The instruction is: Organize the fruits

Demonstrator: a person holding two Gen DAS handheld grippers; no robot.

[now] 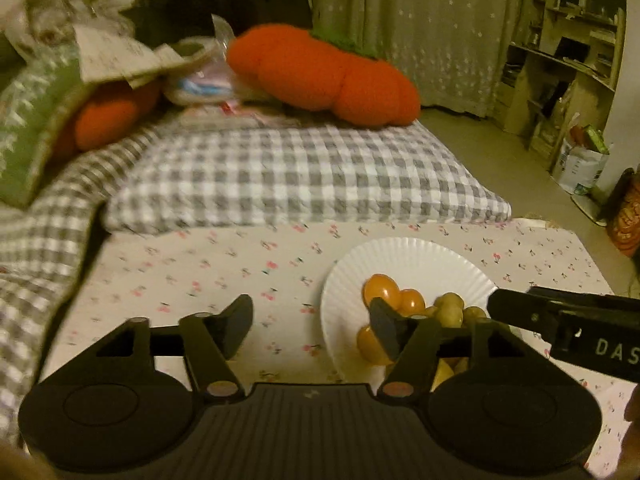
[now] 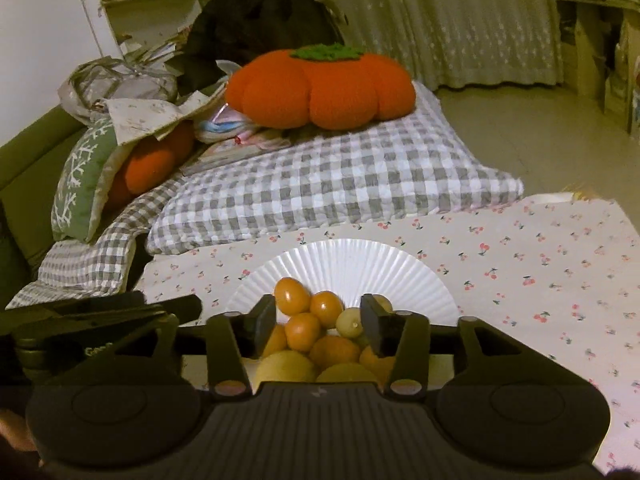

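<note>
Both black two-finger tools stand spread and empty: the left gripper (image 1: pixel 310 326) beside the pile, the right gripper (image 2: pixel 318 326) above it. Small orange and yellow-green fruits (image 2: pixel 320 330) sit heaped on a white fluted paper plate (image 2: pixel 344 264) on the cherry-print worktop (image 2: pixel 540 264). Beyond lies a grey checked cushion (image 2: pixel 320 184).

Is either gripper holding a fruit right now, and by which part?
Neither. The left gripper and right gripper both stand open, with no fruit pinched; the fruits lie on the paper plate.
</note>
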